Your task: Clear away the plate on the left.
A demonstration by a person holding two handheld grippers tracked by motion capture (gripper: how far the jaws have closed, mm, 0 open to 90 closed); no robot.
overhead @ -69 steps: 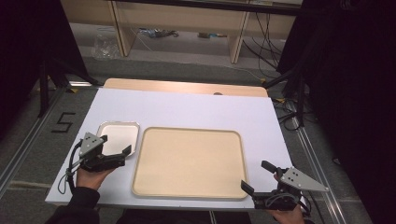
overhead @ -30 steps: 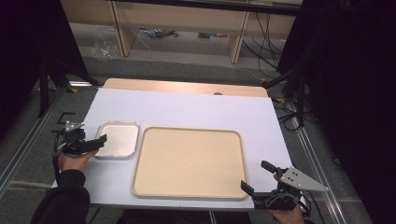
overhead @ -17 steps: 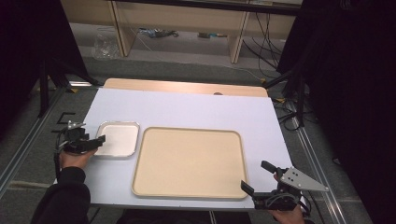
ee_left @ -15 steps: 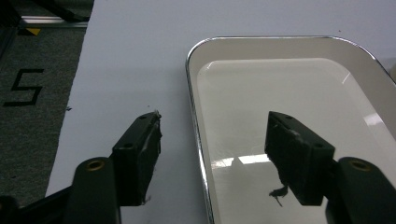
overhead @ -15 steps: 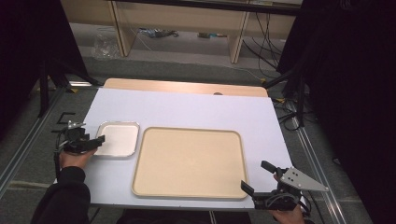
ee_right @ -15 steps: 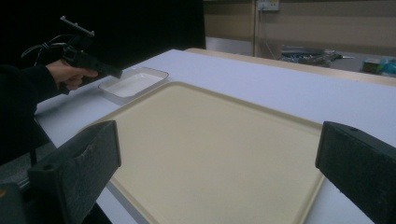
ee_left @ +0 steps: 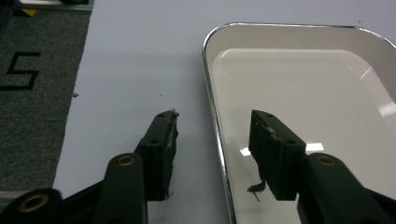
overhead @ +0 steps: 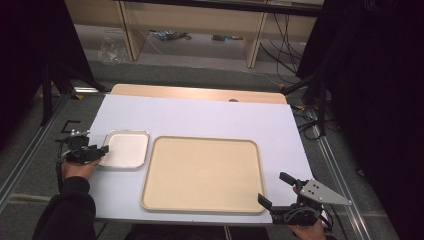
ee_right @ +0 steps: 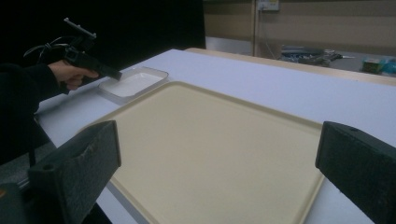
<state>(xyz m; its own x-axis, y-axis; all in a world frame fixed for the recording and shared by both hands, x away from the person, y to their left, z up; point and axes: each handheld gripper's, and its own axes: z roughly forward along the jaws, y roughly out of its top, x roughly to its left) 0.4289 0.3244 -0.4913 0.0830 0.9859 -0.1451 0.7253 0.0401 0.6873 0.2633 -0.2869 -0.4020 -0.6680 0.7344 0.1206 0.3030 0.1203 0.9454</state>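
Left gripper straddling the rim of a small white tray.
Jaws half apart, just closing, not yet pressing; right gripper spread wide beside a large beige tray.

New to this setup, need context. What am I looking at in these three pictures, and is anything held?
A person holds a two-jaw hand tool in each hand at a white table. One picture looks down from above; the other two come from cameras riding on each tool. On the table lie a small white tray and a big beige tray. The left gripper straddles the small tray's rim; its jaws have just been closing but do not yet pinch it. The right gripper is open, holding nothing, near the beige tray's corner.
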